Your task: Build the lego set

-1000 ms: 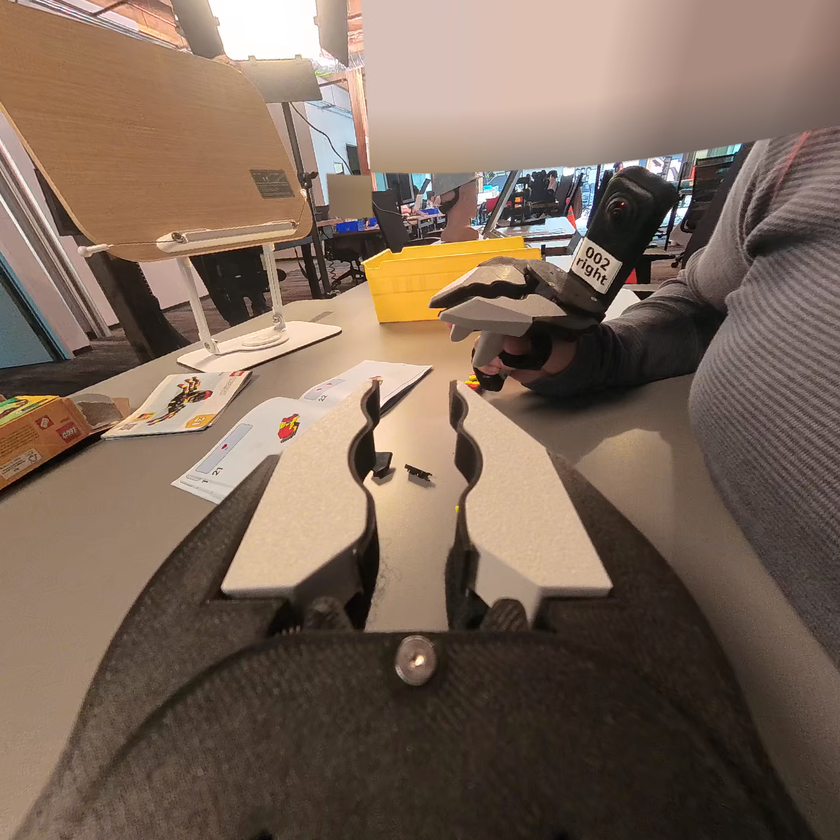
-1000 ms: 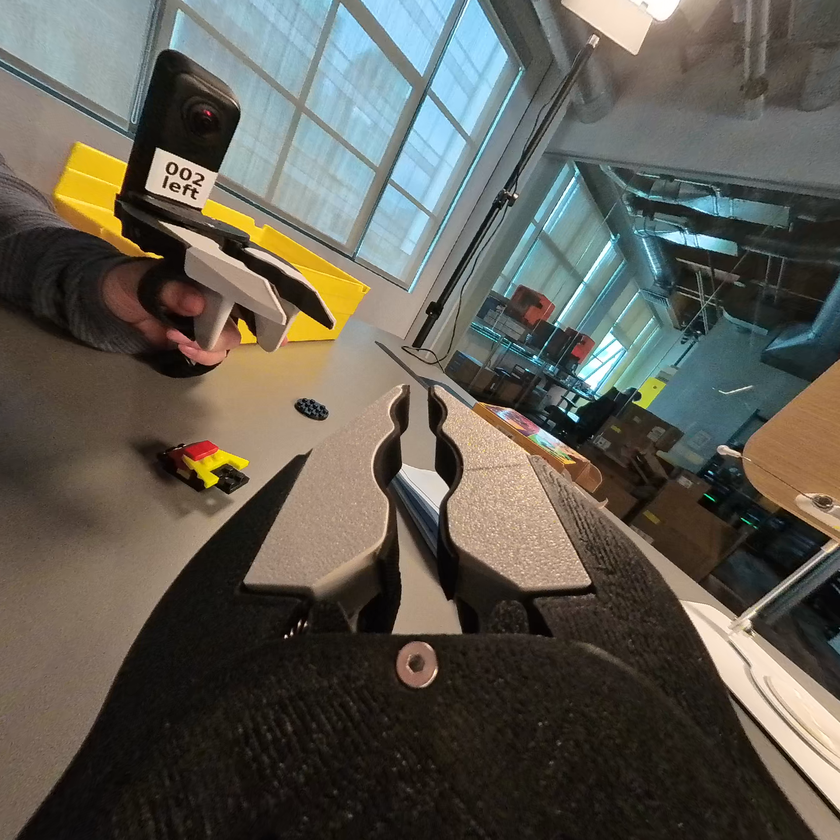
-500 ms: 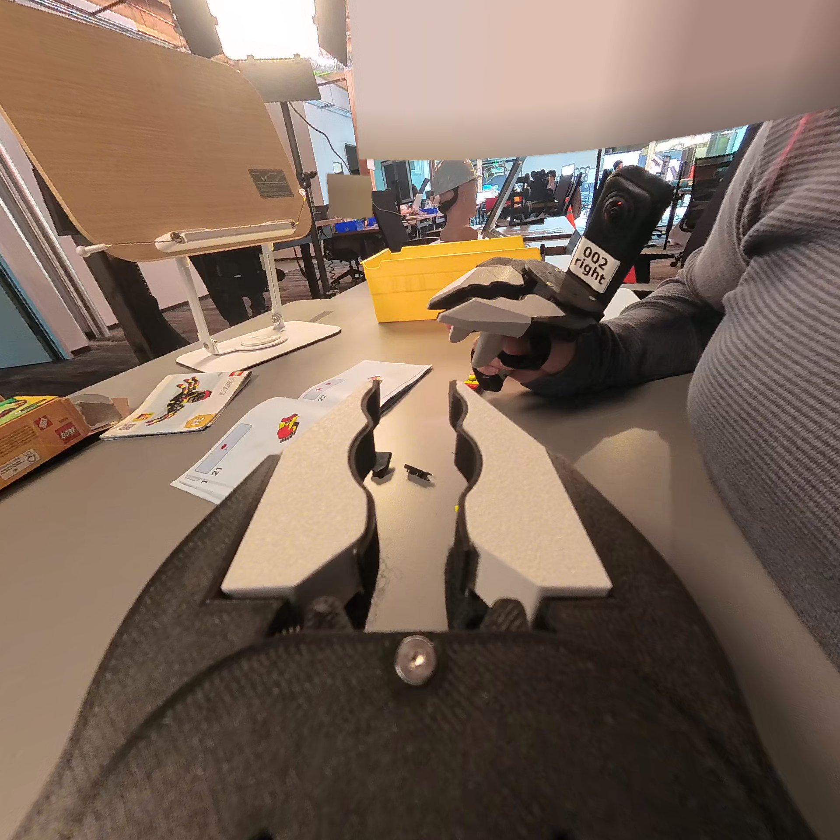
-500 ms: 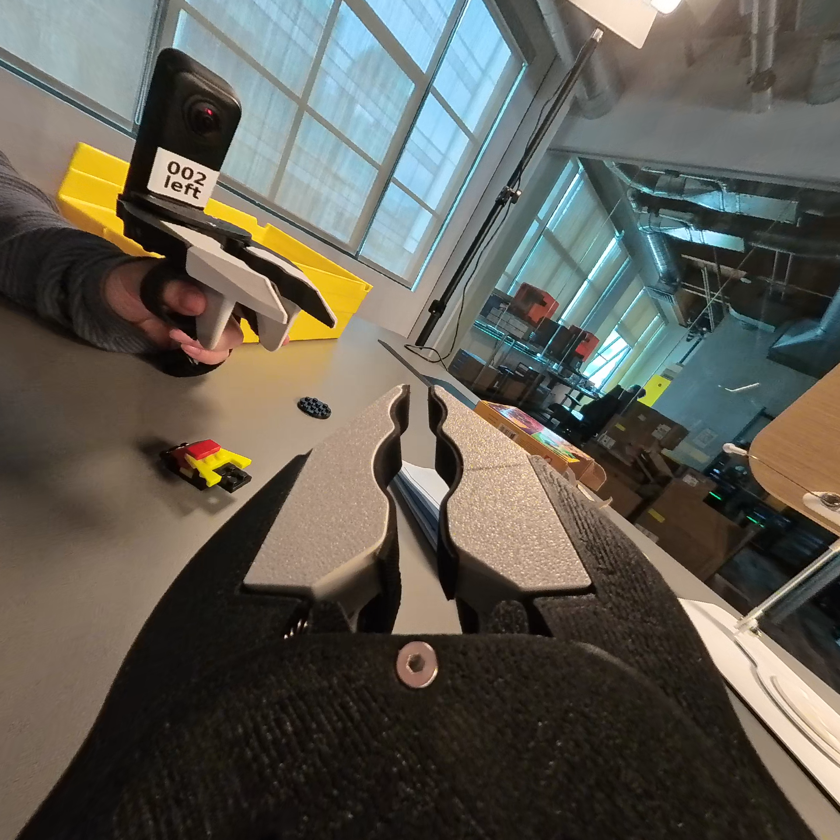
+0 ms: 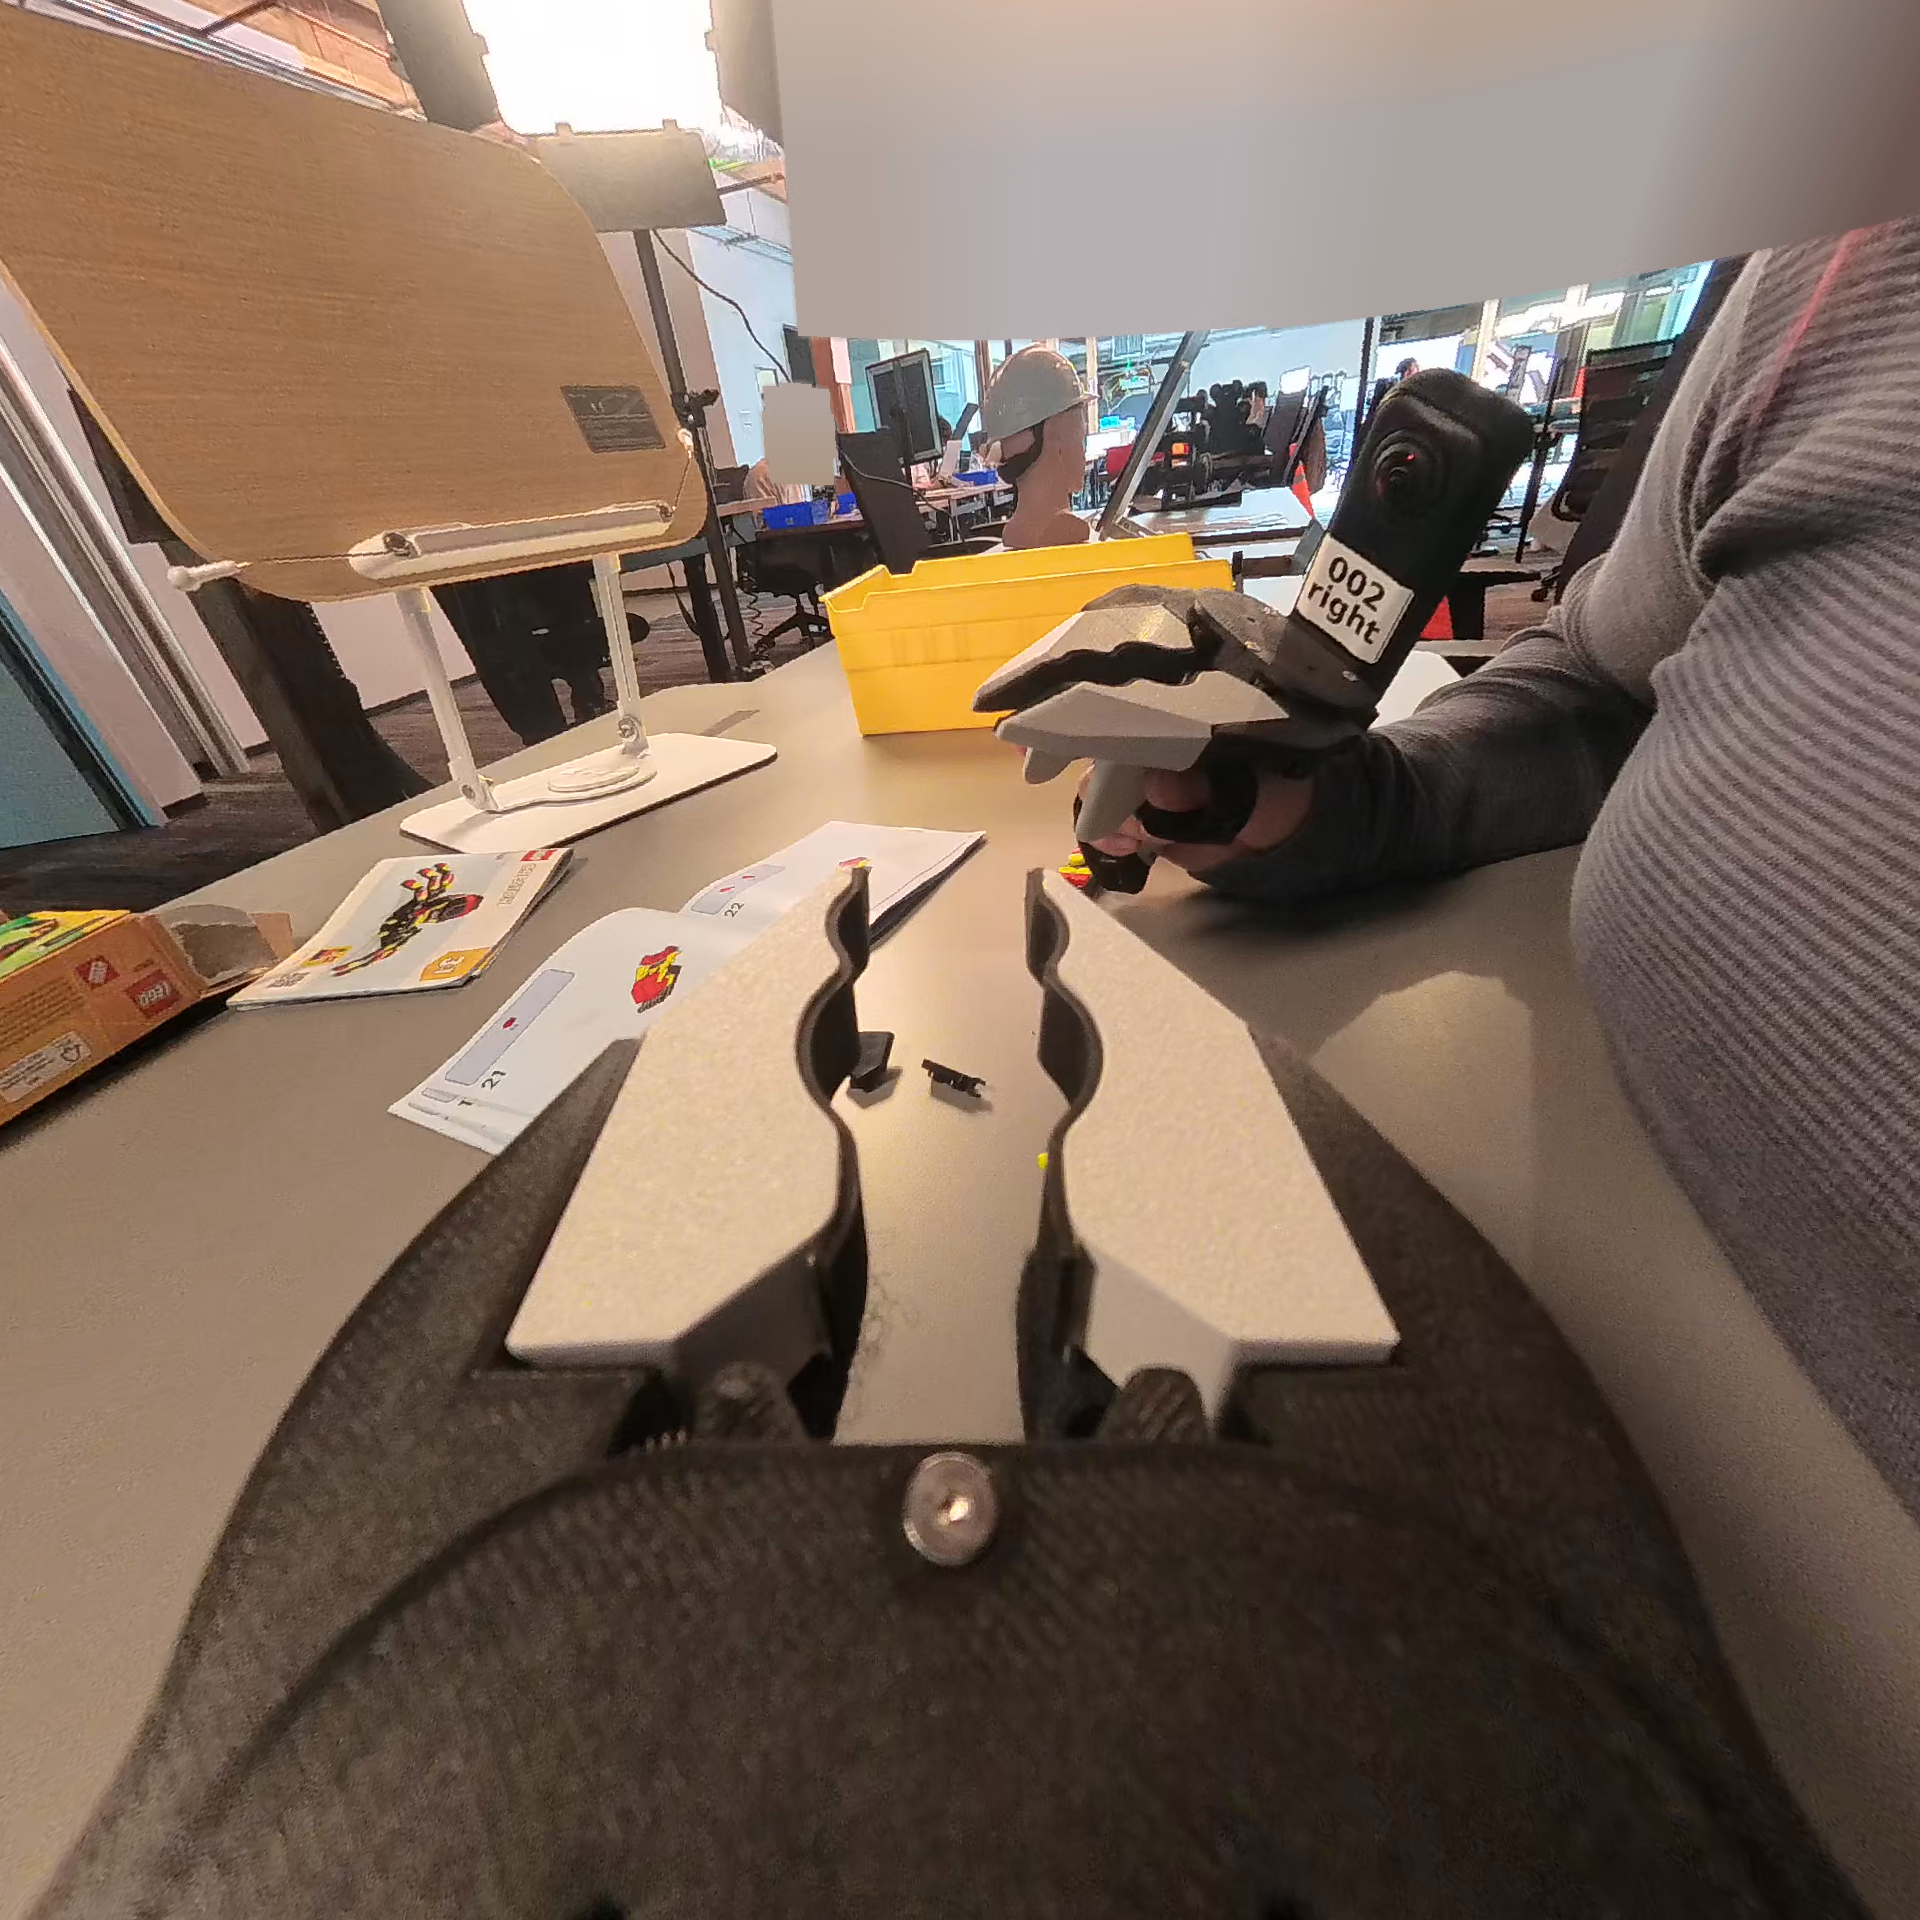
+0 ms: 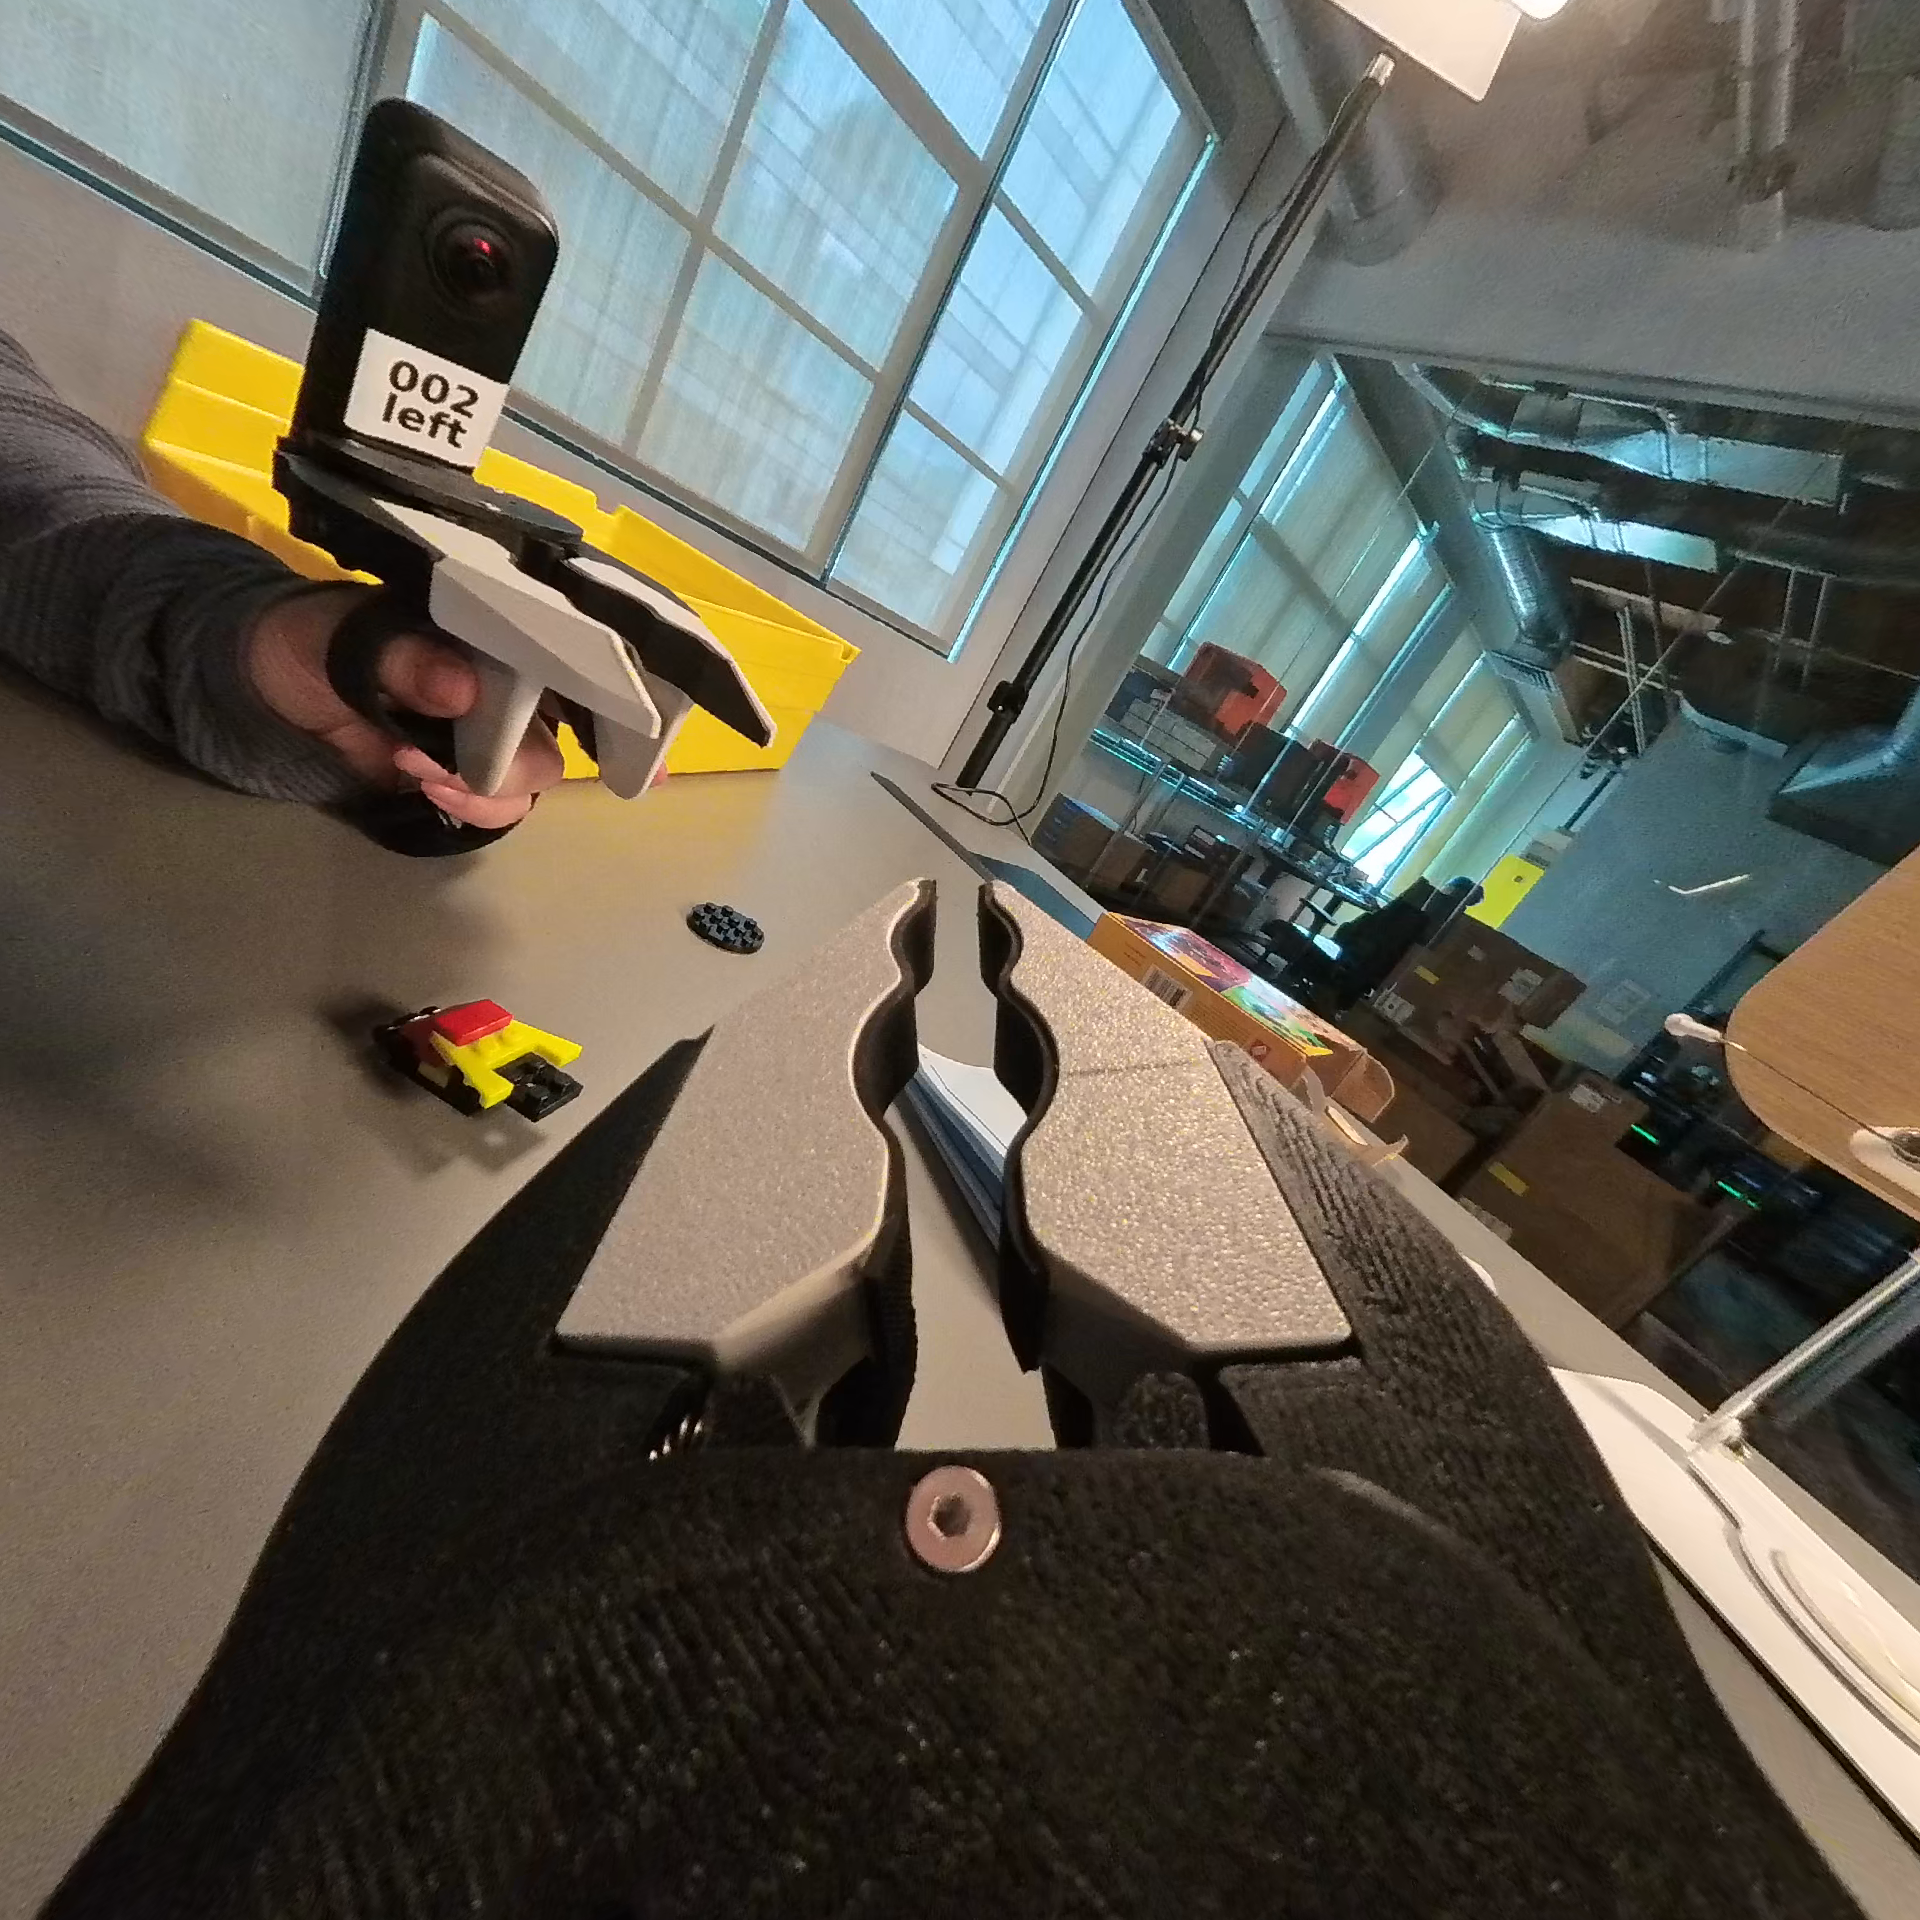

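Note:
A small red, yellow and black lego build [image 6: 478, 1055] lies on the grey table [image 6: 208, 1299], with a black round studded plate [image 6: 725, 927] beyond it. Two tiny black pieces [image 5: 871, 1060] [image 5: 954, 1078] lie on the table in front of my left gripper [image 5: 940, 883]. It is open, empty and held low; it also shows in the right wrist view [image 6: 696, 753]. My right gripper [image 6: 958, 894] is empty with only a narrow gap between its fingers, and rests right of the build. In the left wrist view [image 5: 1003, 727] it hides most of the build.
An open instruction booklet [image 5: 582, 1018] and a second booklet [image 5: 416, 925] lie left of the left gripper. A lego box [image 5: 83, 997] sits at the far left. A yellow bin [image 5: 997, 644] and a wooden board on a white stand [image 5: 312, 343] are at the back. A person's sleeve [image 5: 1766, 935] is on the right.
Nothing has visibly changed apart from a very slight shift of both views. Both grippers keep the same openings.

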The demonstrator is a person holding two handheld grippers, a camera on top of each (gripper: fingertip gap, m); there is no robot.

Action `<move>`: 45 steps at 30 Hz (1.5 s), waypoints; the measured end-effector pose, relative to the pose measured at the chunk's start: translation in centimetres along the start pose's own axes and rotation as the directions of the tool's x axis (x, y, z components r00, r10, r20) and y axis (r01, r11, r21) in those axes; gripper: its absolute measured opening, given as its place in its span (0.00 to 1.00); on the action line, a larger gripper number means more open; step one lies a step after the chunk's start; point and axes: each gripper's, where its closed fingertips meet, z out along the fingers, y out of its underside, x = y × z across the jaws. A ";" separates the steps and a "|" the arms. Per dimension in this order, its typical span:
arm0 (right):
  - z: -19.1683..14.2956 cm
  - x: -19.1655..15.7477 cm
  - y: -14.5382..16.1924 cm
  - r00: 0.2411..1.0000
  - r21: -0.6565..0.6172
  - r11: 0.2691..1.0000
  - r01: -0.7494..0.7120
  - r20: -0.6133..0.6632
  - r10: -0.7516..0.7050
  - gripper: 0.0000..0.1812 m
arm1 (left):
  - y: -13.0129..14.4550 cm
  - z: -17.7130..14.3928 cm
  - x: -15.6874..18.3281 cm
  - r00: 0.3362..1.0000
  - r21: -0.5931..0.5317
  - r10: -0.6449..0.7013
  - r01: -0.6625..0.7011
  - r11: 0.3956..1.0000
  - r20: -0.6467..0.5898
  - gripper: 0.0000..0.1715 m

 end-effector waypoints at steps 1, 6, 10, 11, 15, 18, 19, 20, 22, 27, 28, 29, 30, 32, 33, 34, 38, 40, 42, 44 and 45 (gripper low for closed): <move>-0.1 0.1 0.1 1.000 0.000 1.000 0.000 0.000 0.000 0.03 | 0.0 0.0 0.0 1.000 0.000 0.001 -0.001 1.000 0.000 0.17; -0.7 0.5 0.4 1.000 -0.002 1.000 -0.004 0.006 0.004 0.03 | 0.0 0.0 0.1 1.000 0.000 0.007 -0.007 1.000 -0.004 0.17; -0.9 0.8 0.6 1.000 -0.003 1.000 -0.007 0.006 0.007 0.03 | 0.1 0.0 0.2 1.000 -0.005 0.018 -0.018 1.000 -0.006 0.17; -1.0 0.9 0.6 1.000 -0.004 1.000 -0.005 0.006 0.005 0.03 | 0.1 0.0 0.3 1.000 -0.006 0.020 -0.020 1.000 -0.006 0.17; -0.9 0.8 0.6 1.000 -0.001 1.000 0.009 0.011 -0.009 0.02 | 0.1 0.0 0.4 0.999 -0.008 0.032 -0.032 0.999 -0.010 0.17; -0.8 0.8 0.8 1.000 -0.005 1.000 0.009 0.010 -0.009 0.02 | 0.2 0.1 0.5 0.999 -0.017 0.045 -0.045 0.999 -0.008 0.16; -0.7 0.8 0.8 1.000 -0.006 1.000 0.007 0.008 -0.007 0.02 | 0.2 0.1 0.5 0.999 -0.019 0.051 -0.051 0.999 -0.006 0.16; -0.7 0.9 0.9 1.000 -0.007 1.000 0.004 0.006 -0.004 0.02 | 0.3 0.1 0.5 0.998 -0.021 0.057 -0.057 0.998 -0.004 0.16; -0.7 1.0 0.9 1.000 -0.008 1.000 0.002 0.002 -0.002 0.02 | 0.3 0.2 0.6 0.998 -0.024 0.068 -0.068 0.997 -0.003 0.16; -1.0 0.9 0.9 1.000 -0.015 1.000 0.008 0.002 -0.008 0.02 | 0.3 0.2 0.7 0.996 -0.026 0.090 -0.090 0.996 -0.002 0.16; -1.0 0.9 0.9 1.000 -0.015 1.000 0.010 0.002 -0.010 0.02 | 0.3 0.2 0.7 0.996 -0.027 0.093 -0.093 0.995 -0.003 0.16; -0.9 1.0 0.9 1.000 -0.016 1.000 0.010 0.003 -0.010 0.02 | 0.3 0.2 0.7 0.996 -0.028 0.094 -0.094 0.995 -0.004 0.16; -0.9 1.0 0.9 1.000 -0.016 1.000 0.010 0.003 -0.010 0.02 | 0.3 0.2 0.8 0.995 -0.028 0.095 -0.095 0.995 -0.004 0.15; -0.9 1.0 1.0 1.000 -0.017 1.000 0.010 0.002 -0.010 0.02 | 0.3 0.2 0.7 0.995 -0.027 0.097 -0.097 0.995 -0.003 0.15; -1.0 1.0 0.9 1.000 -0.016 1.000 0.011 0.001 -0.010 0.02 | 0.3 0.2 0.7 0.995 -0.027 0.098 -0.098 0.995 -0.002 0.15; -1.0 1.0 0.9 1.000 -0.016 1.000 0.010 0.002 -0.010 0.02 | 0.3 0.2 0.7 0.995 -0.027 0.099 -0.099 0.995 0.000 0.15; -0.9 0.9 1.0 1.000 -0.018 1.000 0.008 0.004 -0.008 0.02 | 0.3 0.2 0.7 0.994 -0.025 0.105 -0.105 0.994 0.001 0.15; -0.9 0.9 1.0 1.000 -0.018 1.000 0.009 0.005 -0.009 0.02 | 0.3 0.2 0.7 0.994 -0.026 0.106 -0.106 0.994 0.000 0.15; -0.9 0.8 1.0 1.000 -0.020 1.000 0.009 0.008 -0.009 0.02 | 0.3 0.2 0.7 0.994 -0.026 0.106 -0.106 0.994 0.000 0.14; -0.9 0.8 1.0 1.000 -0.021 1.000 0.008 0.008 -0.008 0.02 | 0.3 0.2 0.7 0.994 -0.026 0.106 -0.106 0.994 0.000 0.14; -0.9 0.8 1.0 1.000 -0.021 1.000 0.008 0.008 -0.008 0.02 | 0.3 0.2 0.7 0.994 -0.026 0.106 -0.106 0.994 0.000 0.14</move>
